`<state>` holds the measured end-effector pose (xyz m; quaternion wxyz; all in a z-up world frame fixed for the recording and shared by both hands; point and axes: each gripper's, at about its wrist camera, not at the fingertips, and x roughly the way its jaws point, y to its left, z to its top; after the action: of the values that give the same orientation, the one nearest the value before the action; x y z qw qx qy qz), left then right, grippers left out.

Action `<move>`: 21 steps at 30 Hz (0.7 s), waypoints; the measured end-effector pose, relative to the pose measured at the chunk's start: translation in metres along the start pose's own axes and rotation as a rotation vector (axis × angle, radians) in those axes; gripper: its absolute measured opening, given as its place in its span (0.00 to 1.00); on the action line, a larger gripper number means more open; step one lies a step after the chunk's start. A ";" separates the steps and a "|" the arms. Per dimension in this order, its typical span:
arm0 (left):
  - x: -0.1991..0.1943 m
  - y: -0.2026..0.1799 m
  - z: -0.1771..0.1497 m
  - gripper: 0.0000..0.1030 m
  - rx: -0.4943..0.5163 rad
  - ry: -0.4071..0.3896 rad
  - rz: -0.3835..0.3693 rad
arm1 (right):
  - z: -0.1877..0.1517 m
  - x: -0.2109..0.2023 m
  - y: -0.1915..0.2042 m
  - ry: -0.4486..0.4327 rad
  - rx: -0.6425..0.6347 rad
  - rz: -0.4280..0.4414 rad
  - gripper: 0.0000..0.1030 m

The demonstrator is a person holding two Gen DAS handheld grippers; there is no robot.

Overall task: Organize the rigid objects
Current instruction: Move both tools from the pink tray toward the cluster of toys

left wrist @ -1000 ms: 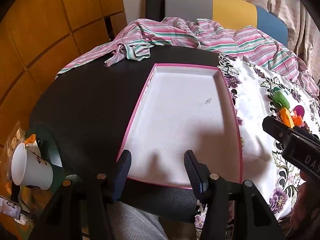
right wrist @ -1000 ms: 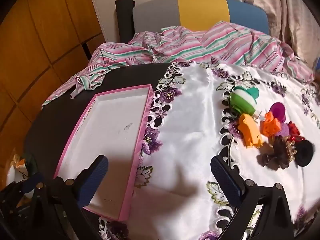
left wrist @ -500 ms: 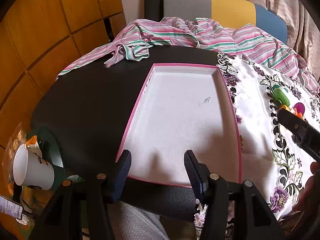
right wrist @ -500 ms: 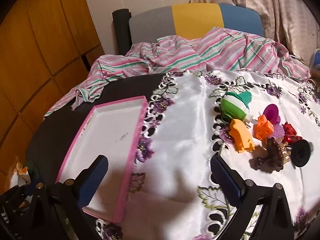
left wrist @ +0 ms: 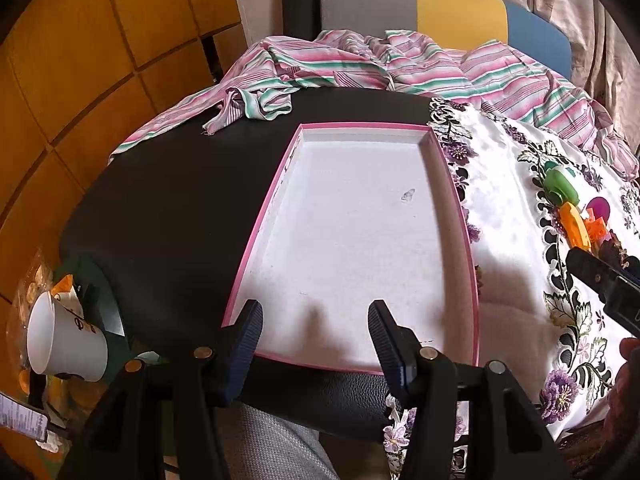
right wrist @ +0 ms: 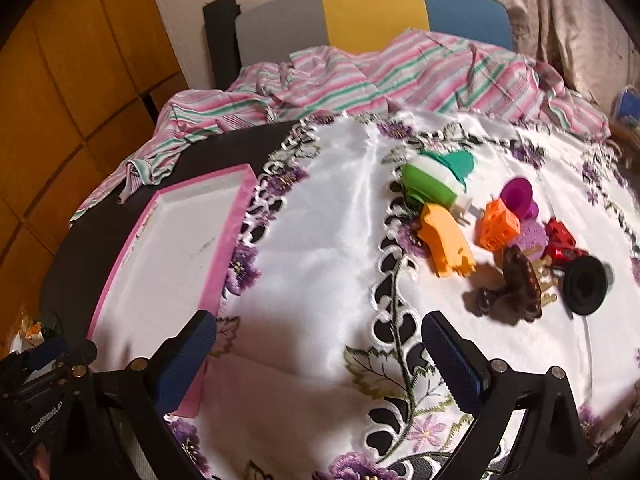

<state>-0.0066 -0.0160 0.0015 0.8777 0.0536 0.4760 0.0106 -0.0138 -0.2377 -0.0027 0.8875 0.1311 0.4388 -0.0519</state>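
Note:
A shallow pink-rimmed tray (left wrist: pixel 470 240) with a bare white floor lies on the black table, seen also in the right wrist view as the tray (right wrist: pixel 224 240). My left gripper (left wrist: pixel 314 334) hangs open over the tray's near edge, nothing between its fingers. A cluster of small toys lies on the flowered cloth to the right: a green-and-white striped toy (right wrist: pixel 430 182), an orange piece (right wrist: pixel 446 242), an orange cube (right wrist: pixel 498 226), a purple cup (right wrist: pixel 518 196), a brown hair claw (right wrist: pixel 520 284), a red toy (right wrist: pixel 562 240) and a black disc (right wrist: pixel 586 286). My right gripper (right wrist: pixel 320 352) is open, short of the toys, holding nothing.
A white flowered cloth (right wrist: pixel 340 240) covers the table's right half. A striped pink-green garment (left wrist: pixel 360 68) is heaped at the far edge, before a chair back (right wrist: pixel 360 12). Off the table's left edge lies a paper cup (left wrist: pixel 60 338) on its side. A wooden panelled wall stands at left.
My right gripper has shifted to the right over the cloth, bringing the toys nearer the middle of its view. The left gripper has stayed over the tray's near edge.

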 end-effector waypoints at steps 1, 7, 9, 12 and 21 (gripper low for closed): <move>0.000 -0.001 0.000 0.54 0.002 0.001 0.000 | -0.001 0.001 -0.003 0.004 0.006 0.000 1.00; 0.001 -0.006 -0.001 0.54 0.017 0.011 -0.004 | 0.000 -0.011 -0.028 -0.055 0.047 -0.054 1.00; 0.001 -0.008 -0.001 0.54 0.022 0.014 -0.012 | 0.004 -0.015 -0.039 -0.064 0.061 -0.072 1.00; 0.001 -0.013 -0.001 0.54 0.032 0.017 -0.022 | 0.007 -0.018 -0.055 -0.058 0.095 -0.090 1.00; 0.001 -0.034 -0.006 0.54 0.087 0.033 -0.153 | 0.015 -0.021 -0.100 -0.046 0.209 -0.120 1.00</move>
<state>-0.0118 -0.0495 -0.0061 0.8648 0.0551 0.4933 -0.0761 -0.0357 -0.3382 0.0040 0.8741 0.1951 0.4176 -0.1535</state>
